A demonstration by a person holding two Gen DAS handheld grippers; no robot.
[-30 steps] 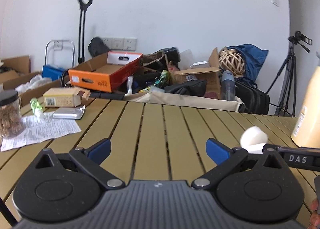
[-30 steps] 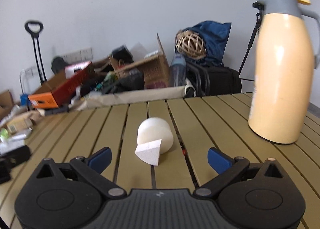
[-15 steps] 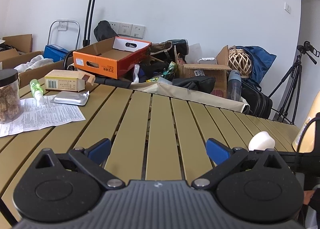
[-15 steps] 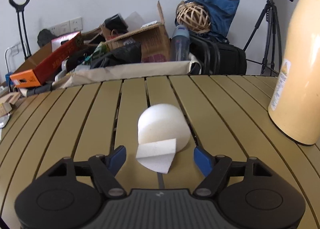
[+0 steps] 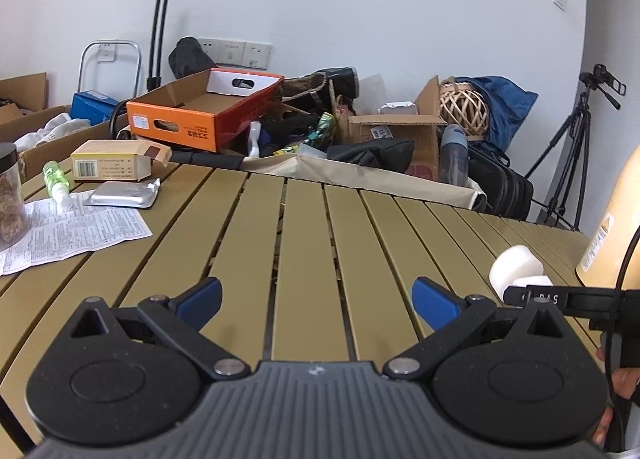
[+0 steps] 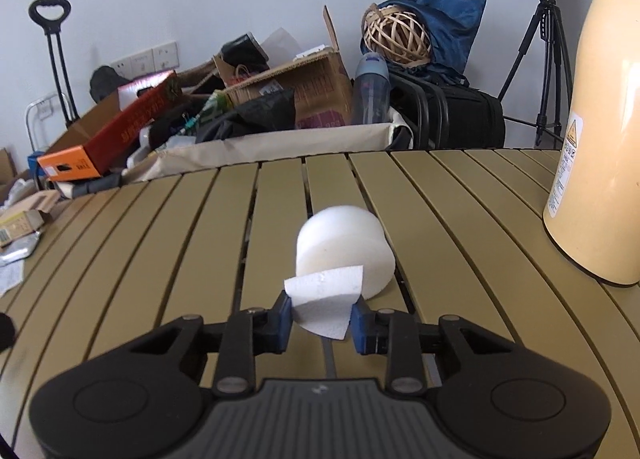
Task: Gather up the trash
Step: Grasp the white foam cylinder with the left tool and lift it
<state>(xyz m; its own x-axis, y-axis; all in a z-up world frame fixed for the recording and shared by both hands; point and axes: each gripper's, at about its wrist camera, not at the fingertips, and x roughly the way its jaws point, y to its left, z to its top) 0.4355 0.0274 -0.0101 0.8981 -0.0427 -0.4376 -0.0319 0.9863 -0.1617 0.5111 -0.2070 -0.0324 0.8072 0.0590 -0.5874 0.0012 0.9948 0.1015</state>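
A white foam piece lies on the slatted olive table, a rounded block with a flat wedge at its near end. My right gripper is shut on that wedge, blue pads pressing both sides. The foam also shows in the left wrist view, far right. My left gripper is open and empty above the table's middle. At the left lie a printed paper sheet, a silver foil pack, a small green bottle and a yellow carton.
A tall cream thermos stands on the table right of the foam. A jar of snacks stands at the far left edge. Behind the table are cardboard boxes, bags, a wicker ball, a tripod and a trolley.
My right gripper moved forward to the foam and closed on its wedge end. My left gripper stayed open and shifted a little, tilting its view upward.
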